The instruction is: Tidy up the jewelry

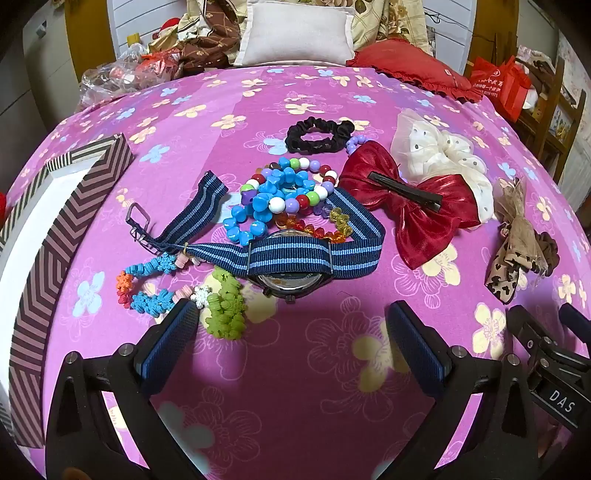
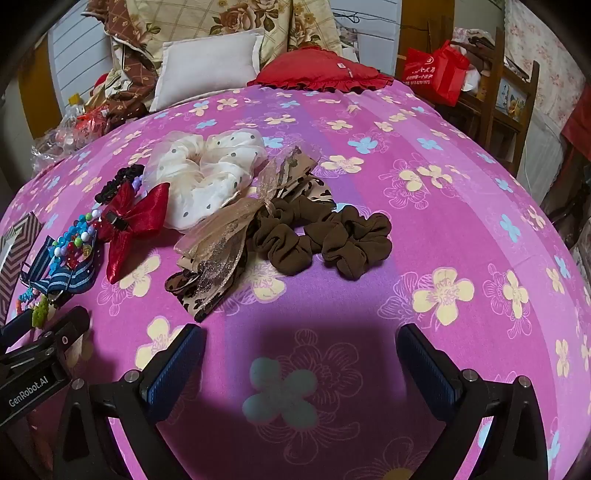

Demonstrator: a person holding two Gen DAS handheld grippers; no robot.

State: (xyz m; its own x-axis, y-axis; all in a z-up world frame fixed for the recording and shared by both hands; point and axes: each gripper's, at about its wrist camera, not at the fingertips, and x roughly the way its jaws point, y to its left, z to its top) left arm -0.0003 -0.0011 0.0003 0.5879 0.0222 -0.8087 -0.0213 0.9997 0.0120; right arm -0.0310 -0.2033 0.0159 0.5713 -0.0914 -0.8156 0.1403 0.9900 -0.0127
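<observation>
Both our grippers, left and right, gape empty; we judge the navy striped fabric-strap watch light, floppy, best pinched at its rigid case.

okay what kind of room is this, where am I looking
Most likely a bedroom: a bed under a pink flowered sheet, a white pillow and red cushion at its head, folded bedding piled behind.
</observation>
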